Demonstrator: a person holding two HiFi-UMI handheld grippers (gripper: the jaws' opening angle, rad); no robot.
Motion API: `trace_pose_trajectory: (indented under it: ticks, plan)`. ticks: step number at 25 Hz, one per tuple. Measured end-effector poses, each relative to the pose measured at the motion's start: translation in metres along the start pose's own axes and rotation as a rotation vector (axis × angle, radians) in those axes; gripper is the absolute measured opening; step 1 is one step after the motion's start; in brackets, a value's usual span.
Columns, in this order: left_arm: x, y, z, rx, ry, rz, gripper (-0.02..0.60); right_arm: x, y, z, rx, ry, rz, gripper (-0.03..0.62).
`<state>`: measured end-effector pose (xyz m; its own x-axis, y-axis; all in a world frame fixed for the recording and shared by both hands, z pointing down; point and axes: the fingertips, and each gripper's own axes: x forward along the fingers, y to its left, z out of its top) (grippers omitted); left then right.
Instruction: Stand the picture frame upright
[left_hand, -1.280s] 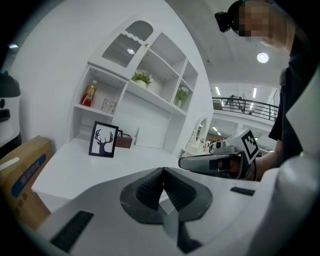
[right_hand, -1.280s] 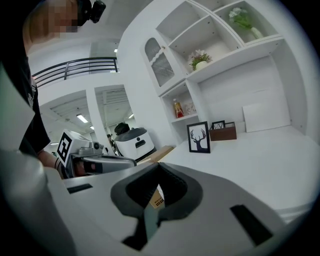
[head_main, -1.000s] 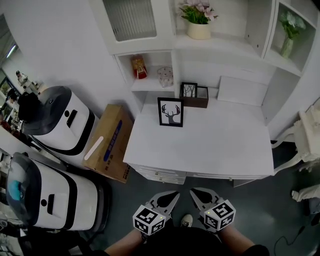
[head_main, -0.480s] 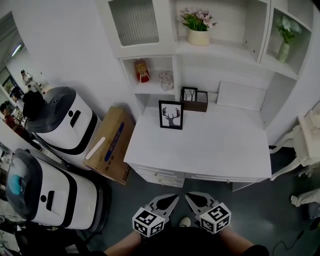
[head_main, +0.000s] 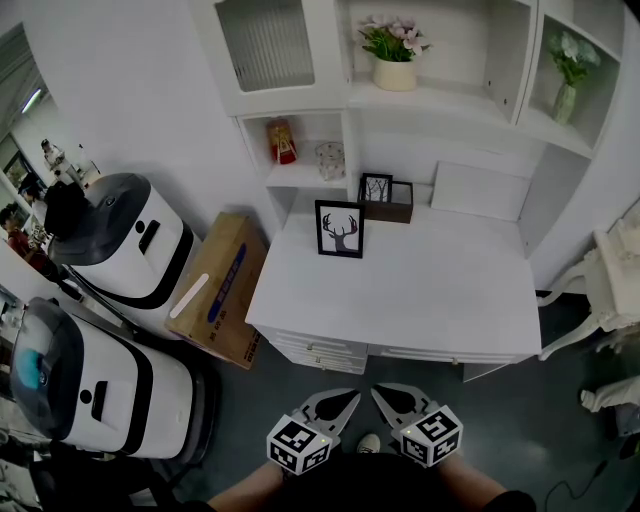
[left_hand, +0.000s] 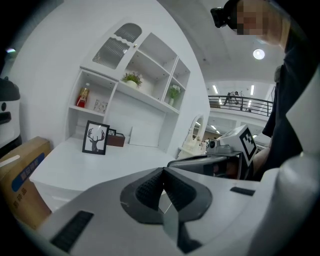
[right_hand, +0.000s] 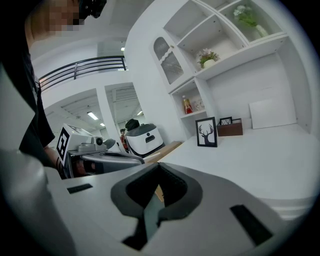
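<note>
A black picture frame with a deer-antler print (head_main: 340, 229) (left_hand: 95, 138) (right_hand: 206, 132) stands upright at the back left of the white desk (head_main: 420, 290). Both grippers hang low in front of the desk, well short of its front edge, close to the person's body. My left gripper (head_main: 343, 399) (left_hand: 163, 172) is shut with nothing in it. My right gripper (head_main: 385, 393) (right_hand: 159, 167) is shut and empty too, right beside the left one.
A dark brown box (head_main: 390, 201) with a smaller framed picture (head_main: 376, 188) stands behind the deer frame; a white board (head_main: 482, 186) leans on the back wall. Shelves hold a potted plant (head_main: 394, 52) and a vase (head_main: 562, 60). A cardboard box (head_main: 213, 287) and two white machines (head_main: 130, 240) stand left of the desk.
The view shifted slightly; both grippers stay low, shut and side by side. The deer frame has not moved.
</note>
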<state>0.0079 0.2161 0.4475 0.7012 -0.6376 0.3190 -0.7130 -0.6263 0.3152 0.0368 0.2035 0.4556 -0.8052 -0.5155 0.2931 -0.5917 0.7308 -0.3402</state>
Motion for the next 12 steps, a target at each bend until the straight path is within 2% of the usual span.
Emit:
trace_pose_trajectory:
  ticks: [12]
  plan:
    - [0.0021, -0.0038, 0.0002, 0.003, 0.007, -0.001, 0.005, -0.0014, -0.0016, -0.0002, 0.008, 0.002, 0.0, 0.003]
